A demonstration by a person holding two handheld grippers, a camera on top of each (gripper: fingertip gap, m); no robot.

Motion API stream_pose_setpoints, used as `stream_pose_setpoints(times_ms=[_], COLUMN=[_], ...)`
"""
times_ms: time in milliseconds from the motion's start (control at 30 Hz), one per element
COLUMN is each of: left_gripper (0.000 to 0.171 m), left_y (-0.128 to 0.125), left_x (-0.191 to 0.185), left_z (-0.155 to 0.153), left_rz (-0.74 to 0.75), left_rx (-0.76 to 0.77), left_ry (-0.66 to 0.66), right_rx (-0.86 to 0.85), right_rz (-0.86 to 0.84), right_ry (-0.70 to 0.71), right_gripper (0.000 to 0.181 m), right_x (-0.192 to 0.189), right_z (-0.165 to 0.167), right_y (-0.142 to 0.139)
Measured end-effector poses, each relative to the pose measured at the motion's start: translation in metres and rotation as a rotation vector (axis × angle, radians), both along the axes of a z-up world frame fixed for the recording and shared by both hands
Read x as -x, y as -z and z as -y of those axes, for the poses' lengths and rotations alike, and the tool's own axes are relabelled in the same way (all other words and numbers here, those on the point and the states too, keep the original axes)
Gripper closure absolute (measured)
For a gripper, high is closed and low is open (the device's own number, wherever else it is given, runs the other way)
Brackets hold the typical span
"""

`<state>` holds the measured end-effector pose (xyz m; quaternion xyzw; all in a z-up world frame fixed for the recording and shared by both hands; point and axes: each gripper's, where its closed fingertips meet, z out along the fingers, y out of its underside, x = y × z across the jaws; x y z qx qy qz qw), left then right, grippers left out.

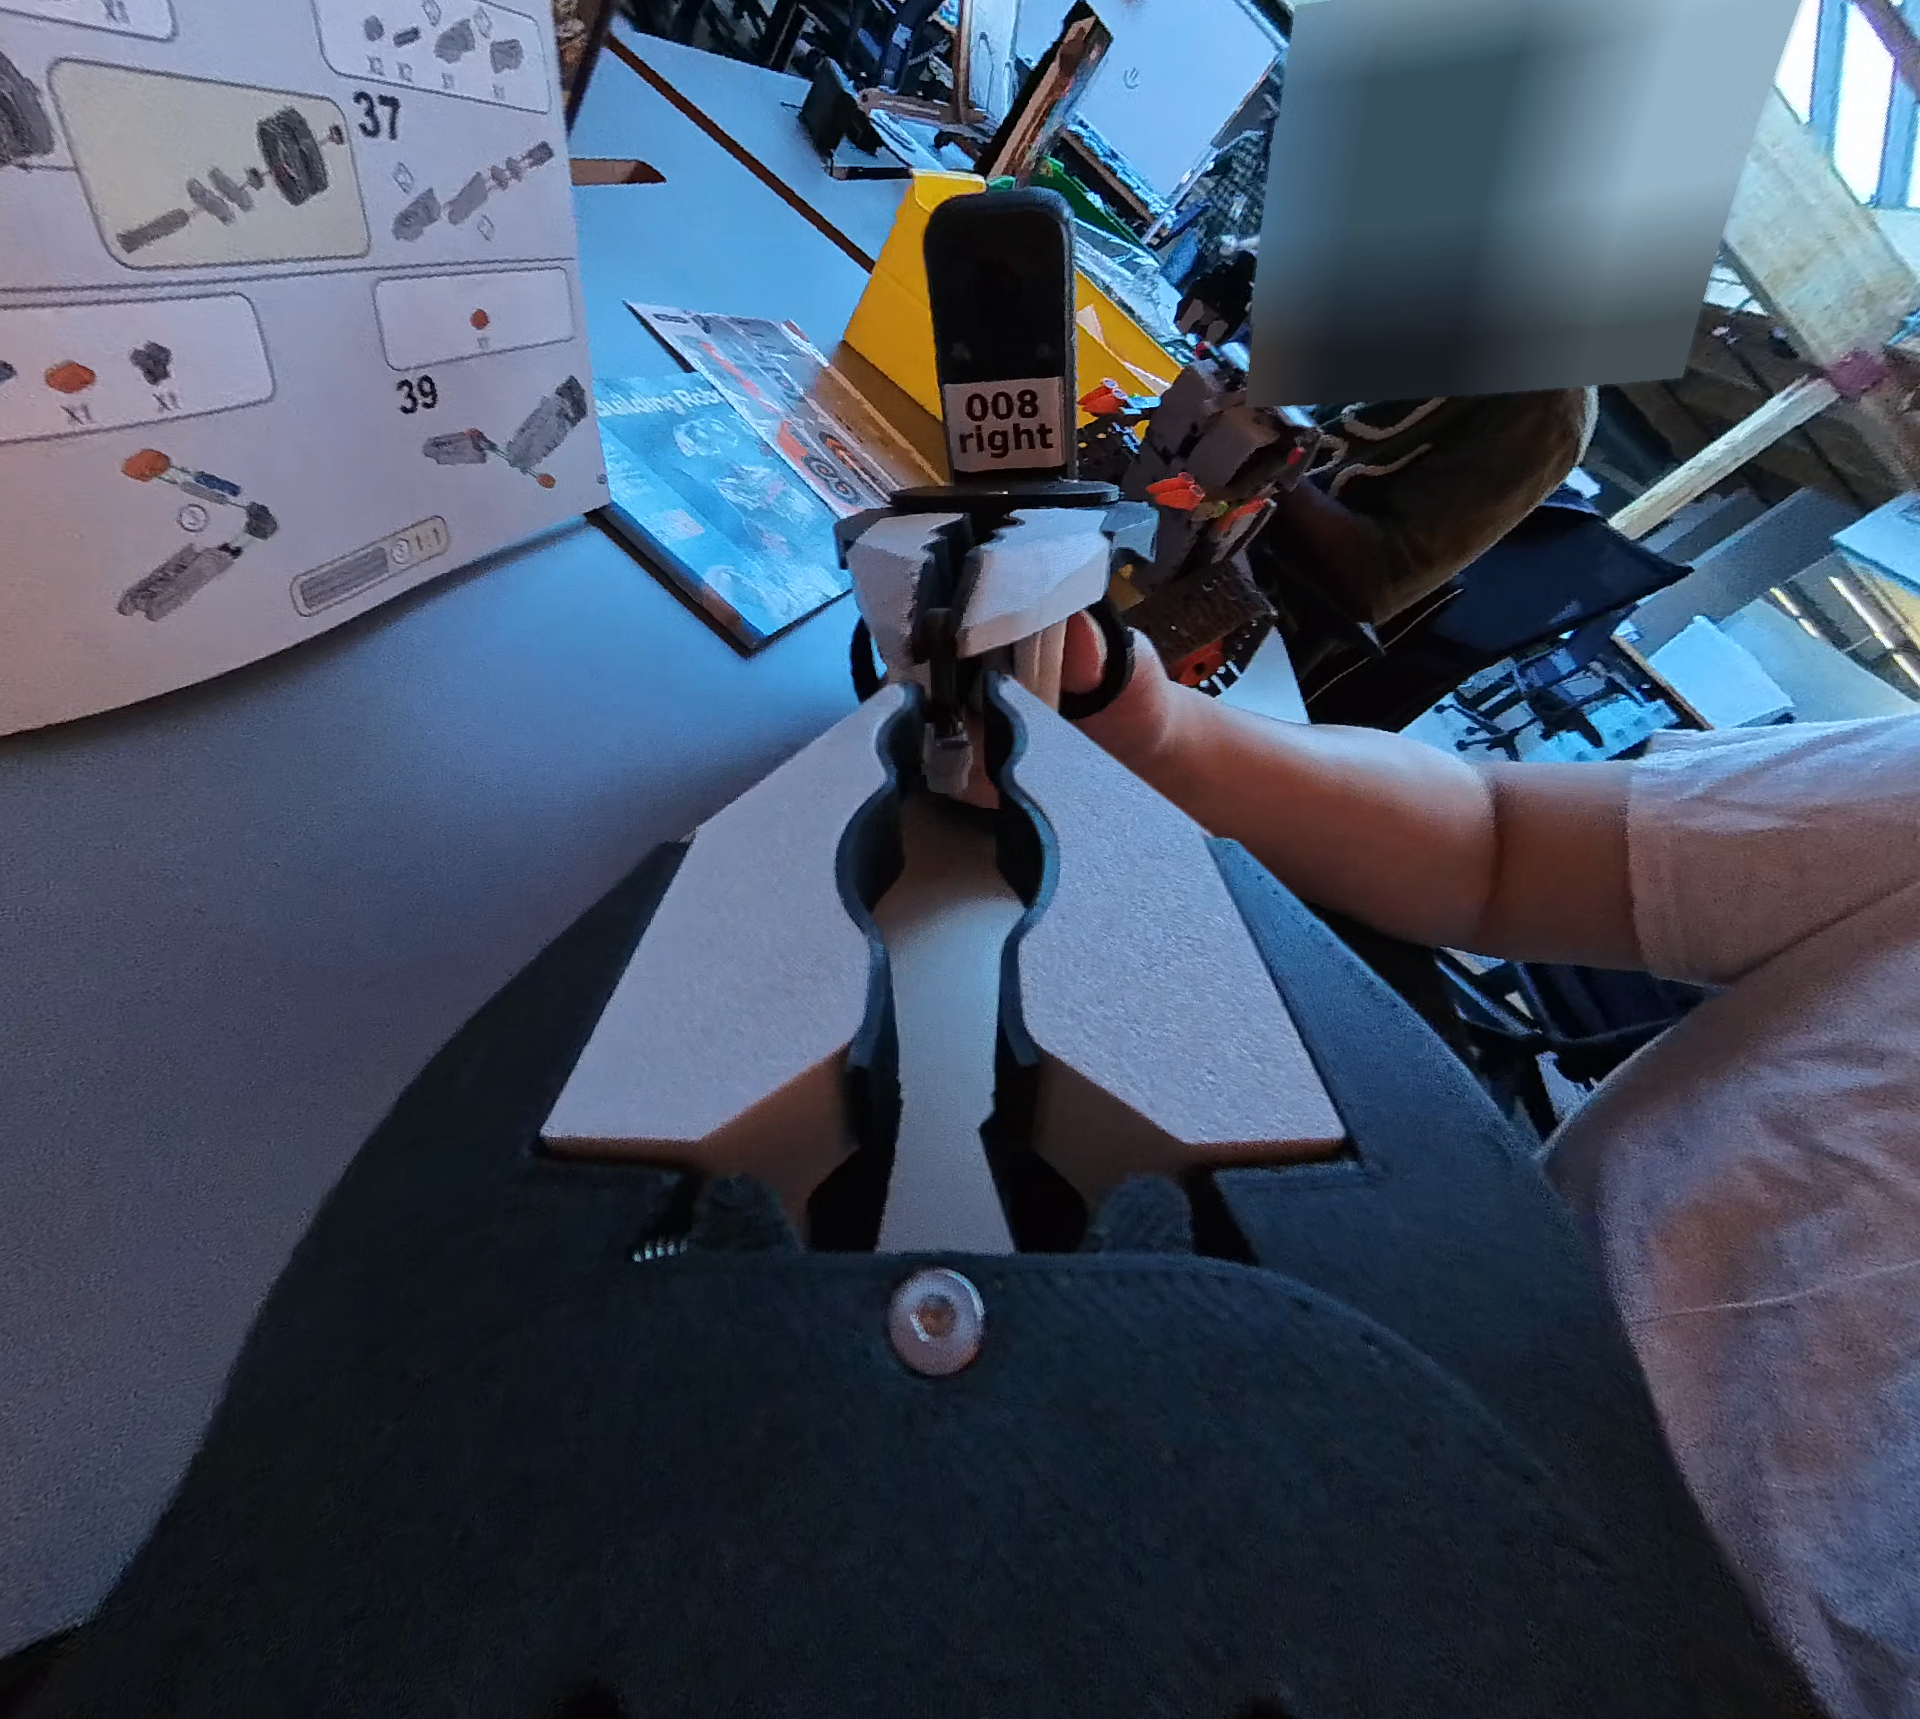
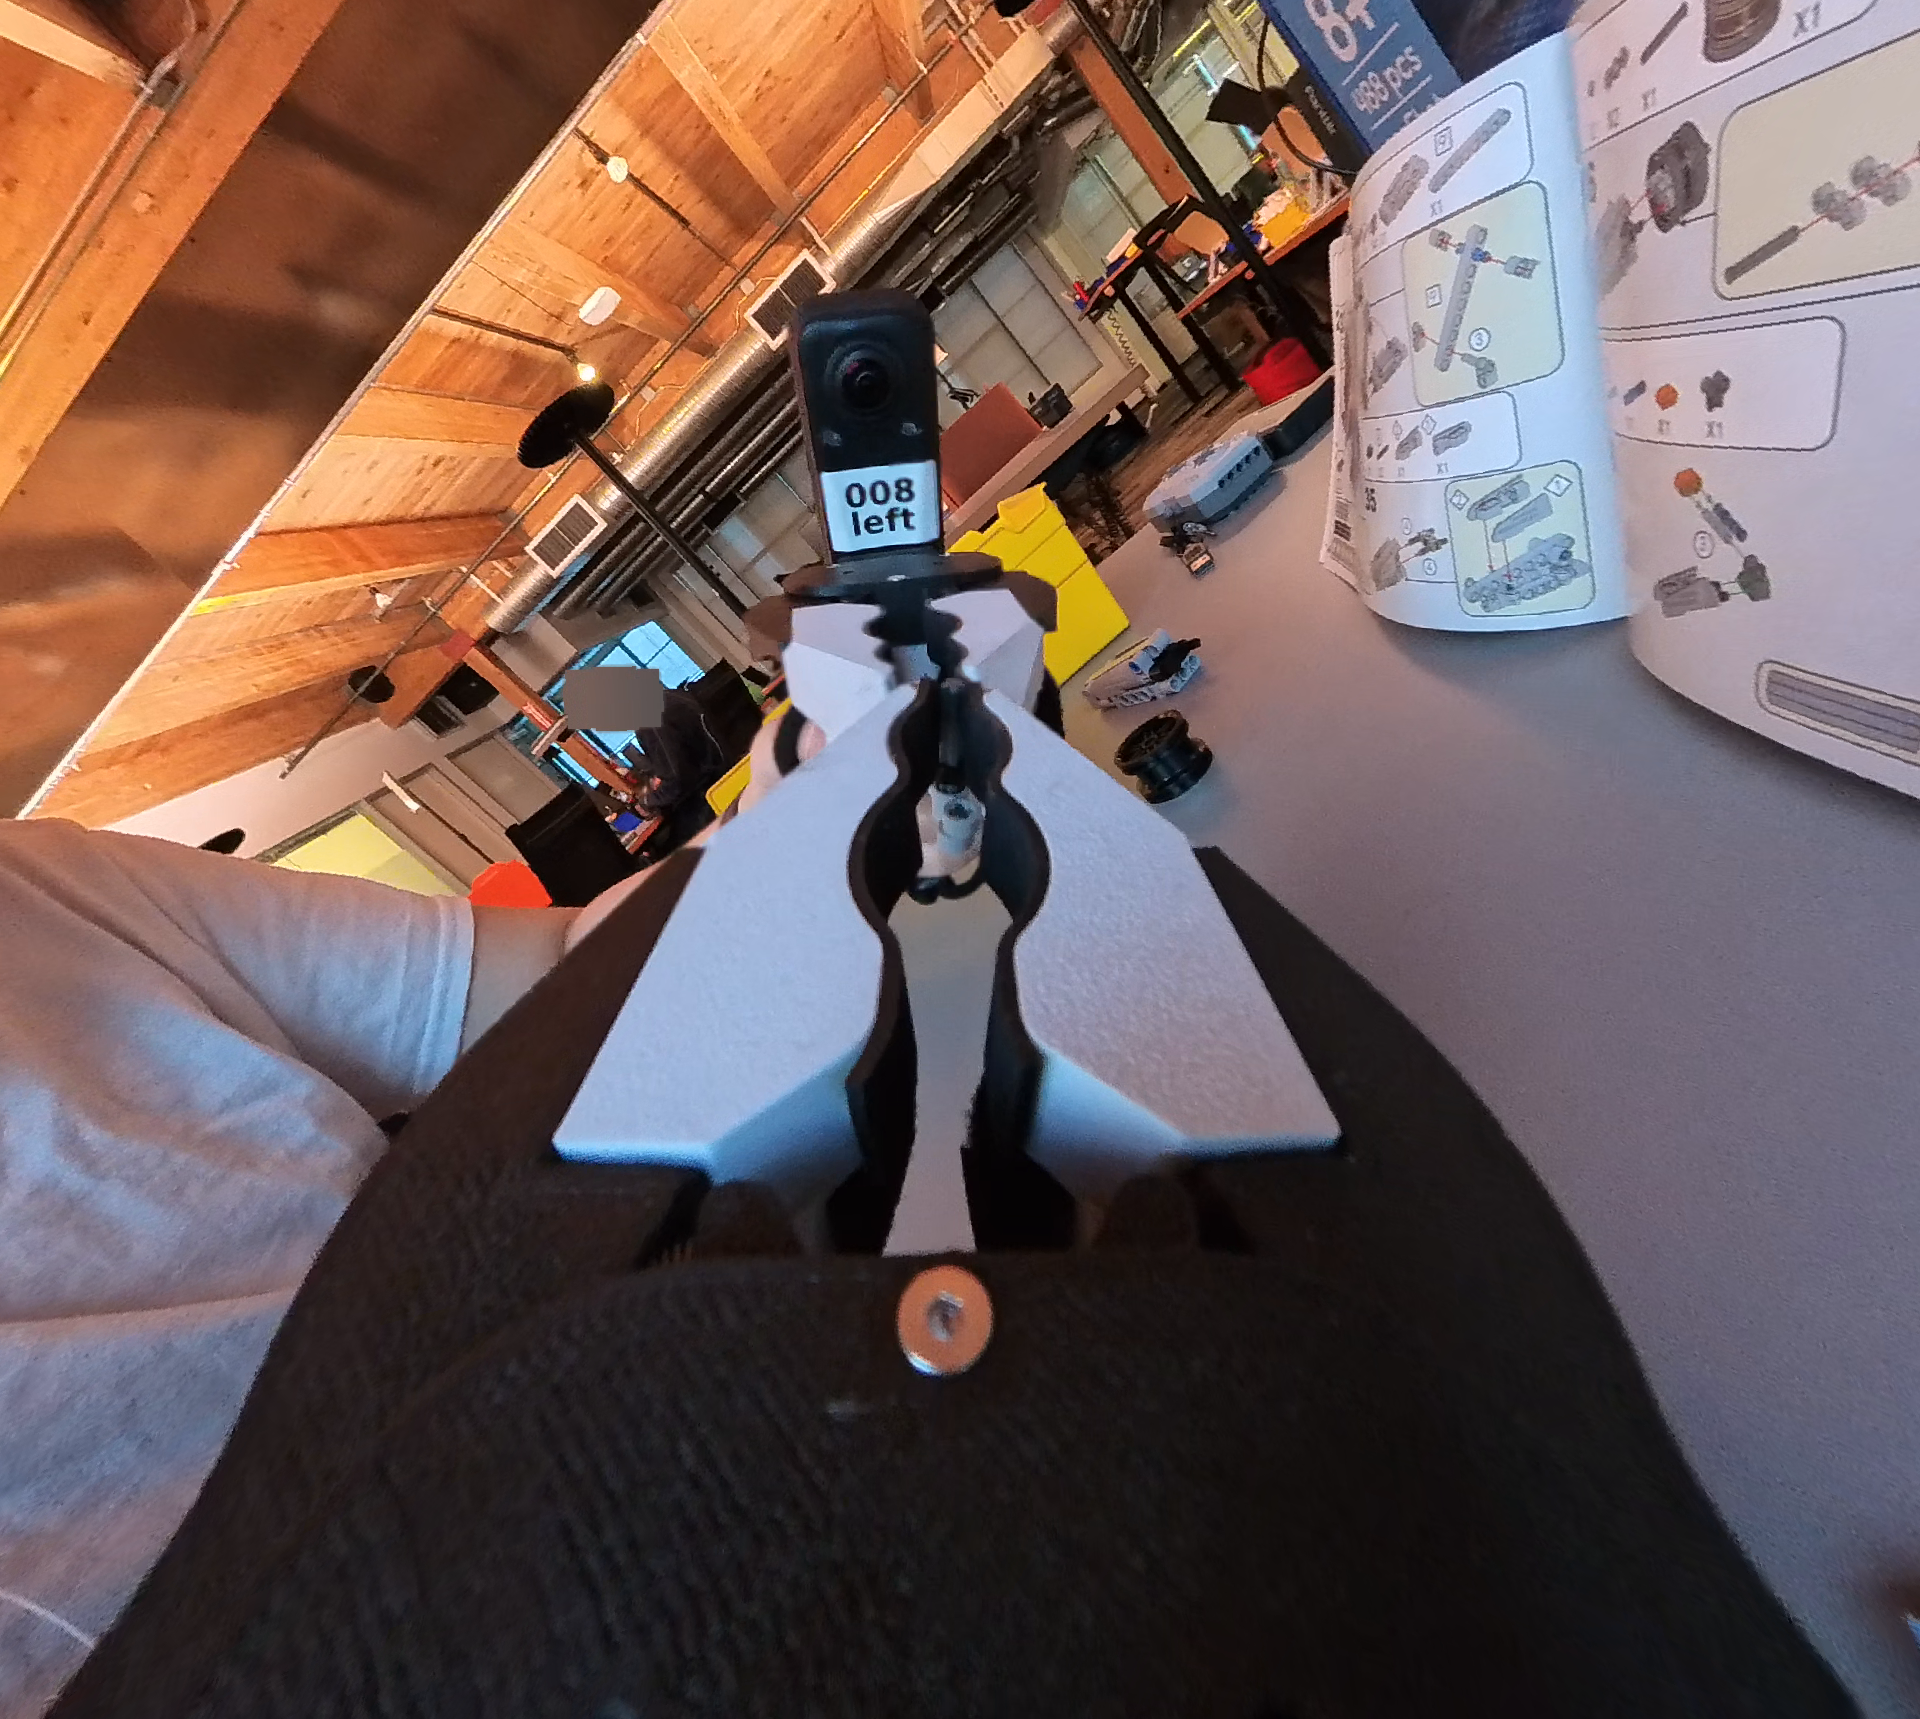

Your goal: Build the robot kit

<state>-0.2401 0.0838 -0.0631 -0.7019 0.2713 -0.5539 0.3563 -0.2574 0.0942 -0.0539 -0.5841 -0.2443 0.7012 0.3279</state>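
Observation:
My left gripper [image 1: 951, 719] and right gripper [image 2: 951, 703] point at each other tip to tip above the grey table [image 1: 312, 890]. The left is shut on a small grey connector [image 1: 948, 753] fixed to a thin black axle [image 1: 940, 630] that runs into the right gripper [image 1: 961, 599]. In the right wrist view the right is shut around a pale grey connector [image 2: 956, 822] on the same black axle [image 2: 951, 739], which reaches the left gripper [image 2: 914, 646]. A hand [image 1: 1101, 682] holds the right gripper.
An open instruction booklet [image 1: 260, 267] stands at the table's side, also in the right wrist view [image 2: 1766, 319]. A yellow bin [image 2: 1070, 568], a black wheel [image 2: 1164, 755], a grey brick assembly [image 2: 1143, 672] and a leaflet [image 1: 727, 443] lie on the table. A brick model [image 1: 1216, 485] stands behind. Only a small space, under 4 cm, lies between the two pairs of fingers.

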Motion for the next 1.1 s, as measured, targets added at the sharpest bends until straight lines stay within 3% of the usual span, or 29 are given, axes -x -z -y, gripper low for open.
stream_pose_setpoints(times_ms=[333,700,900,967,1100], left_gripper=[0.167,0.166,0.166,0.159,0.162], left_y=[0.009,0.014,0.009,0.008,0.011], left_x=[0.001,0.001,0.004,0.005,0.004], left_z=[-0.002,-0.004,-0.005,-0.007,-0.008], left_rz=[-0.048,-0.006,0.036,0.059,0.018], left_rx=[0.027,0.113,0.163,0.166,0.13], left_ry=[-0.008,-0.012,0.003,-0.007,-0.009], right_rx=[0.037,0.06,0.091,0.115,0.128], right_rz=[0.038,0.063,0.036,0.026,0.056], right_ry=[0.004,0.056,0.022,0.026,-0.018], right_gripper=[0.179,0.181,0.179,0.18,0.179], right_x=[0.002,0.001,0.003,0.0,0.005], right_z=[-0.002,-0.008,-0.006,-0.009,-0.004], right_y=[0.006,0.01,0.009,0.009,0.013])
